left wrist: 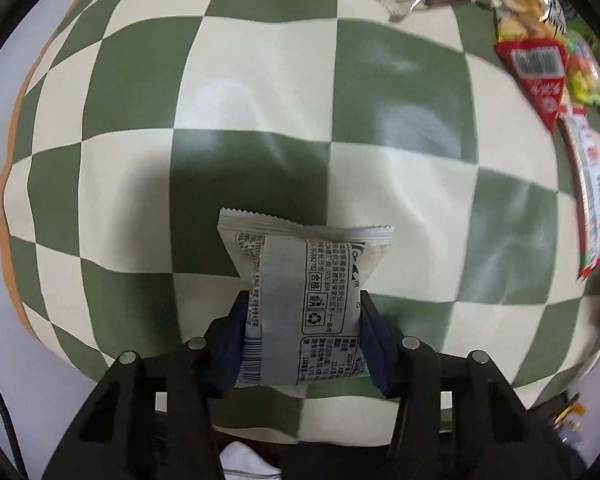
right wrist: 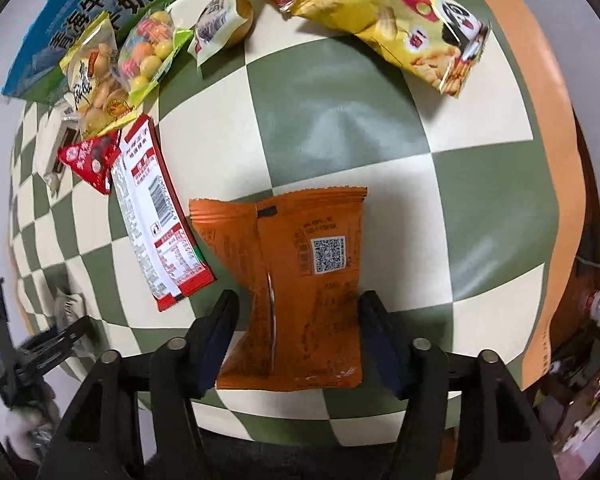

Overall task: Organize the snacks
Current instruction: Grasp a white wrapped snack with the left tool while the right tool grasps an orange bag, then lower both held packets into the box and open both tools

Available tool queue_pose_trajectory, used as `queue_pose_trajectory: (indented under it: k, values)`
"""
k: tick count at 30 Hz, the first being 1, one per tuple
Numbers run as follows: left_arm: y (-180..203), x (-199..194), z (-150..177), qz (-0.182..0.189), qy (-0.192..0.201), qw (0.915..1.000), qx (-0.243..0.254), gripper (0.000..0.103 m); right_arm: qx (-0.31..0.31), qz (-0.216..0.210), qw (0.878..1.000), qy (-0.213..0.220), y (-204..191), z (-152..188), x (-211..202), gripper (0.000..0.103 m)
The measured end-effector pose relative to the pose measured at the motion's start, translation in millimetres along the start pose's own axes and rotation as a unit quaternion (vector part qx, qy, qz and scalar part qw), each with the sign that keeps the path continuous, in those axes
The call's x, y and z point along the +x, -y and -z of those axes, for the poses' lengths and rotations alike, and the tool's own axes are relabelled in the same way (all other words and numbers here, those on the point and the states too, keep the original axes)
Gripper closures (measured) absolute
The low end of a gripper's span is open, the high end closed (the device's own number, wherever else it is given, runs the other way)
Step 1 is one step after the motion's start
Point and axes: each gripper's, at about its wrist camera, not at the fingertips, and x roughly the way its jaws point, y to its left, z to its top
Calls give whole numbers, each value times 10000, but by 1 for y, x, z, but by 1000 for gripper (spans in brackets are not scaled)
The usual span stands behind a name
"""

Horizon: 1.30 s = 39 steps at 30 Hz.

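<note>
left gripper (left wrist: pixel 303 320): both pads squeezed onto the sides of a small white snack packet (left wrist: pixel 300 300), which pinches in at the waist, printed back facing up
right gripper (right wrist: pixel 296 320): jaws around an orange snack packet (right wrist: pixel 300 280), pads pressing its sides, QR code side up
where: both packets sit low over the green-and-cream checkered cloth (right wrist: pixel 340 128)
neighbours: a long red-and-white packet (right wrist: pixel 156 216) just left of the orange one, a yellow chip bag (right wrist: pixel 400 24) well apart at the far side
</note>
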Motion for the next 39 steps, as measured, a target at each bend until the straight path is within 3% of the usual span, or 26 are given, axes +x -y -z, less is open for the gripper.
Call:
queue_pose_trajectory:
  k: [5, 6, 10, 16, 21, 23, 25, 31, 35, 39]
  values:
    - [28, -12, 5, 204, 164, 9997, 13, 56, 382, -313, 9987, 125, 21, -3, -3, 38]
    - [34, -12, 4, 228, 147, 9996, 28, 57, 411, -335, 9984, 180, 23, -3, -3, 42]
    - [54, -18, -2, 321, 175, 9993, -48, 57, 131, -110, 9994, 299, 15, 3, -1, 49]
    - [71, -74, -12, 789, 520, 9955, -57, 58, -69, -212, 9978, 617, 1, -1, -21, 51]
    - [87, -141, -29, 1377, 965, 9858, 11, 58, -204, -623, 9933, 955, -20, -10, -63, 51]
    - [81, -167, -61, 1526, 1130, 9818, 100, 58, -289, -829, 9898, 1118, -32, -18, -86, 51]
    - [93, -188, -71, 1615, 1344, 9775, 188, 58, -409, -1012, 9852, 1320, -44, -28, -114, 51]
    - [107, -246, -134, 1527, 1786, 9714, 342, 58, -748, -1271, 9709, 1885, -87, -88, -181, 51]
    - [110, -248, -190, 1393, 1785, 9735, 317, 58, -878, -1156, 9660, 2138, -101, -136, -211, 51]
    - [109, -237, -242, 1279, 1573, 9789, 262, 58, -930, -1000, 9675, 2127, -118, -189, -214, 51]
